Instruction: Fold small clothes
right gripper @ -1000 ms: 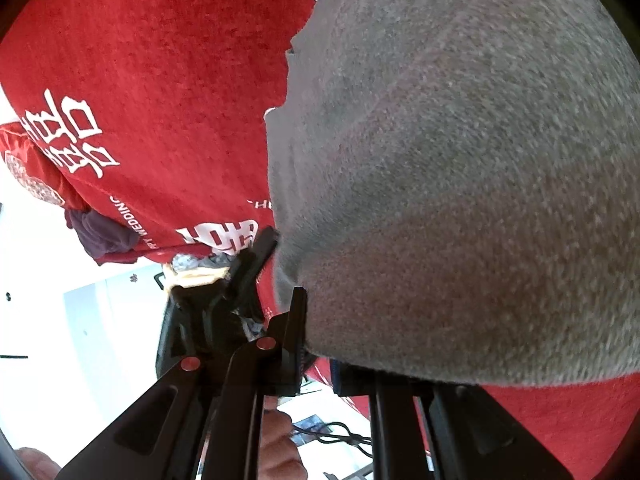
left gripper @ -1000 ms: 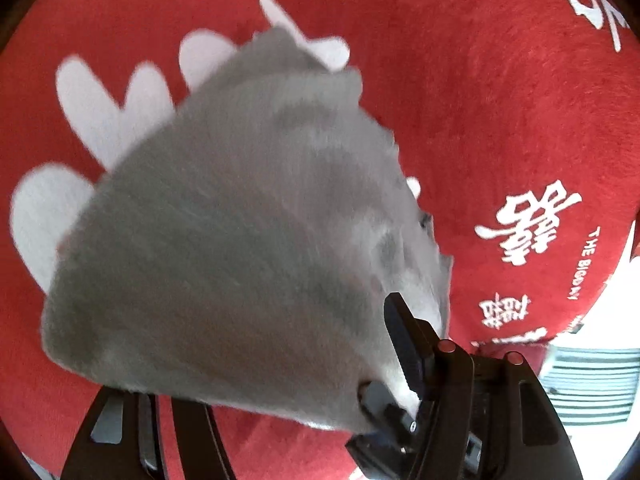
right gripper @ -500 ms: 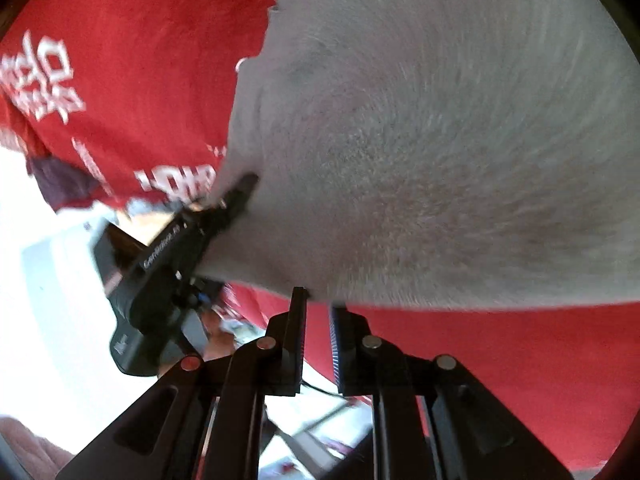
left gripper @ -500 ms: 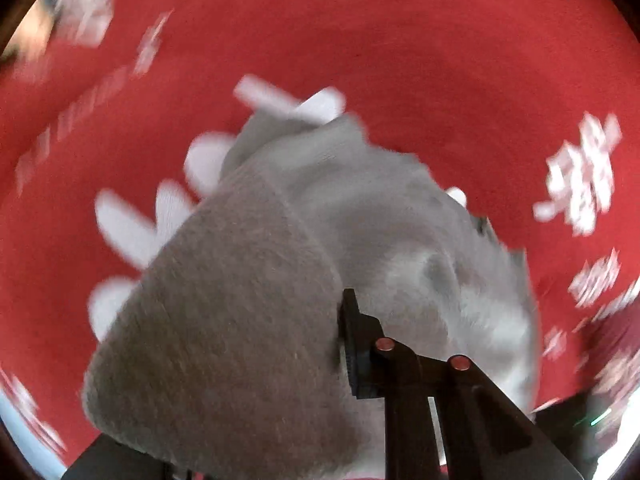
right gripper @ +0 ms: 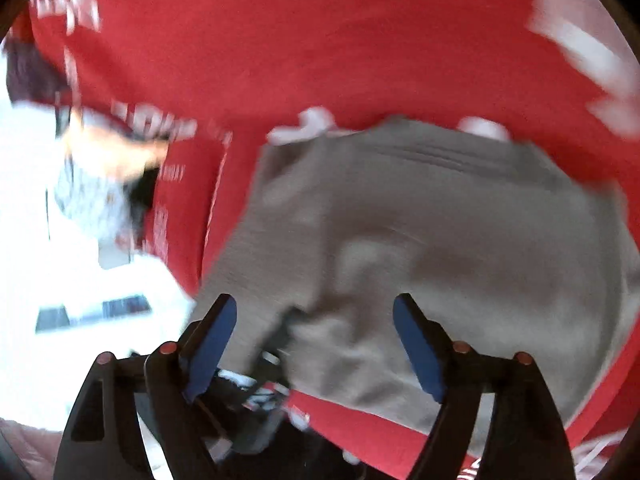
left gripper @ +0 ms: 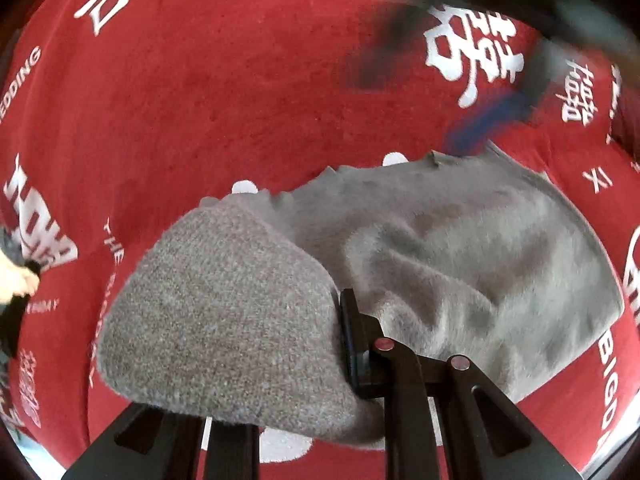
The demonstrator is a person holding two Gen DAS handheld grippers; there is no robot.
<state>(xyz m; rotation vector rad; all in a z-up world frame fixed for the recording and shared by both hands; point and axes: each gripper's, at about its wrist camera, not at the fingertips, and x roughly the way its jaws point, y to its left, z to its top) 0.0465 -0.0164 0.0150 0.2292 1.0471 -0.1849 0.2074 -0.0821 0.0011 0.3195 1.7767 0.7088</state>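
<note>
Grey garment (left gripper: 460, 248) in left jaws, right jaws just opened wide, "WEDDING"-lettered red cloth (left gripper: 240, 92) beneath.

The garment (left gripper: 460, 256) lies on the cloth (left gripper: 240, 100) that covers the tabletop. In the left wrist view, one folded part of it rises in front, at the left gripper (left gripper: 340, 340). The right gripper (right gripper: 314, 344) hangs above the garment's near edge.
</note>
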